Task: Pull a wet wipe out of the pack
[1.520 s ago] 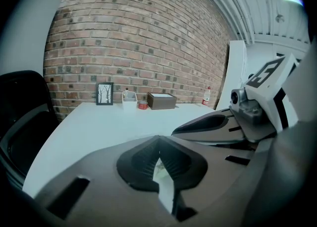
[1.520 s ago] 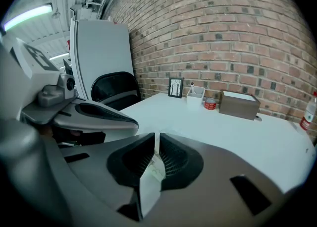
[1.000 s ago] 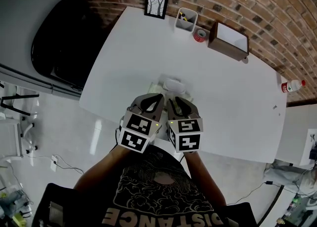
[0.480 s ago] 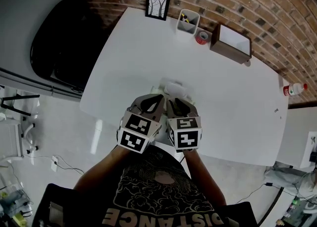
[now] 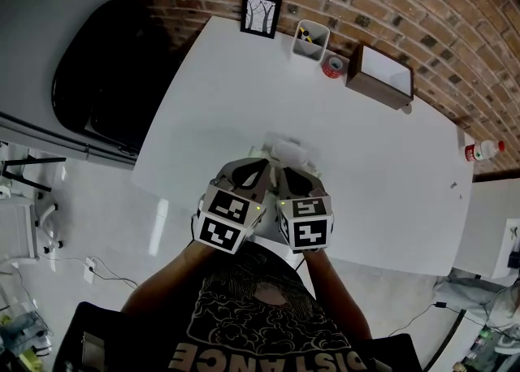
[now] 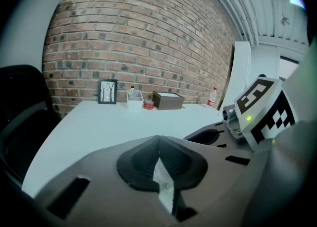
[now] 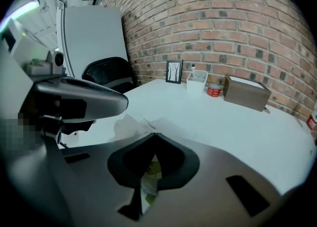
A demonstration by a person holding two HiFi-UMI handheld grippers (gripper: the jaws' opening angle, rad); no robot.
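Note:
The wet wipe pack (image 5: 284, 153) lies on the white table (image 5: 382, 167) near its front edge, its near part hidden under both grippers. My left gripper (image 5: 258, 161) is shut; in the left gripper view a thin white printed strip of the pack (image 6: 164, 187) shows between its closed jaws. My right gripper (image 5: 286, 169) sits right beside it, shut too, with a greenish printed piece of the pack (image 7: 150, 179) pinched in its jaws. Crumpled white material (image 7: 134, 123) rises just beyond the right gripper (image 7: 156, 136). The two grippers nearly touch.
Along the table's far edge stand a framed picture (image 5: 260, 15), a white pen holder (image 5: 309, 37), a red tape roll (image 5: 332, 65) and a brown box (image 5: 379, 74). A small bottle (image 5: 481, 149) is at the right edge. A black chair (image 5: 106, 70) sits left of the table.
Both grippers have stayed shut side by side at the pack, drifting only slightly toward the table's front edge.

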